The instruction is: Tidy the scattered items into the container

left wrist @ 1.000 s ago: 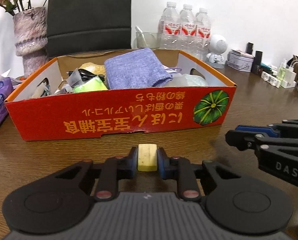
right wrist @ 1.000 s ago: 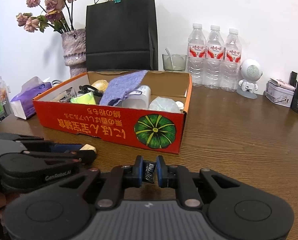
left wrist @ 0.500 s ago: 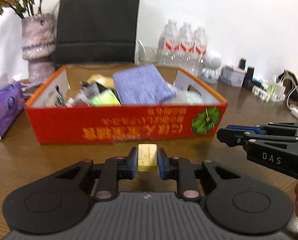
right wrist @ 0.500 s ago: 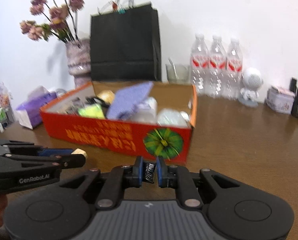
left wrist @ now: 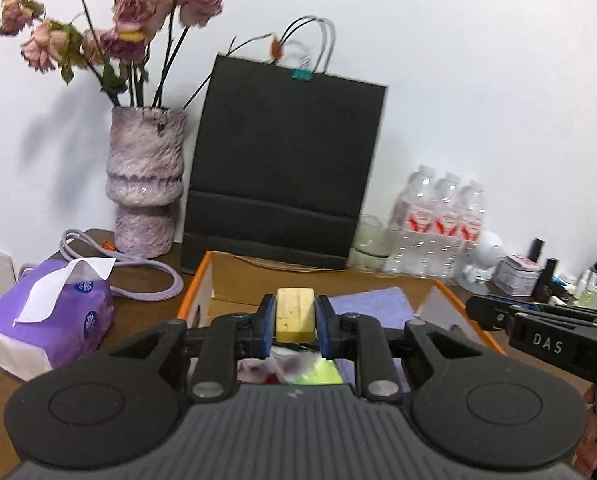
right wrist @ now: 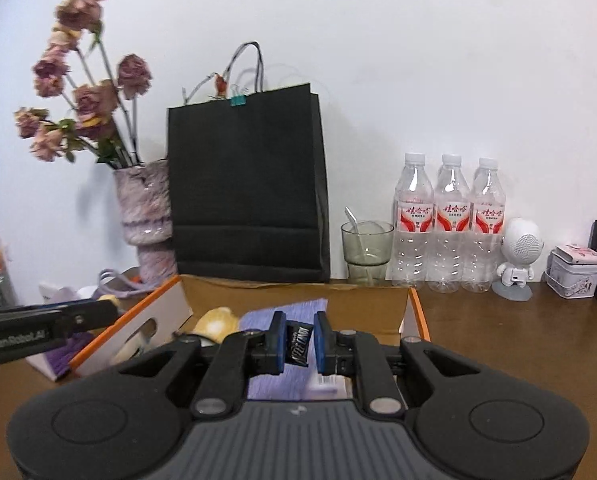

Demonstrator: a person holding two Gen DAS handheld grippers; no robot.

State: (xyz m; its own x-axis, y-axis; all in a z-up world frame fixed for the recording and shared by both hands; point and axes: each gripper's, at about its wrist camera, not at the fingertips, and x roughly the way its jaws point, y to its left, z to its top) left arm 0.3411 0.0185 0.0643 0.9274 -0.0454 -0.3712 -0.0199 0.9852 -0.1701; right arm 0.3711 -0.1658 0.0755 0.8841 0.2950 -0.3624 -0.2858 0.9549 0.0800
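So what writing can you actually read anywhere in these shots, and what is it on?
"DAS": side of the right gripper, seen from the left camera.
"GenRobot.AI": side of the left gripper, seen from the right camera.
"娃哈哈": red labels of the three water bottles.
Black packet in the right gripper: white lettering, too tilted to read.
Tissue pack: round blue logos, too small to read.
Tin: pattern only, unreadable.

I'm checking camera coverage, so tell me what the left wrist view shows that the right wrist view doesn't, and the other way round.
Only the left wrist view: the left hand-held gripper clamping a pale yellow rectangular block, and the whole purple tissue pack.

Only the right wrist view: the right hand-held gripper clamping a small black printed packet, and a spoon in the clear glass cup.

Both: the orange cardboard box, black paper bag, and three water bottles.
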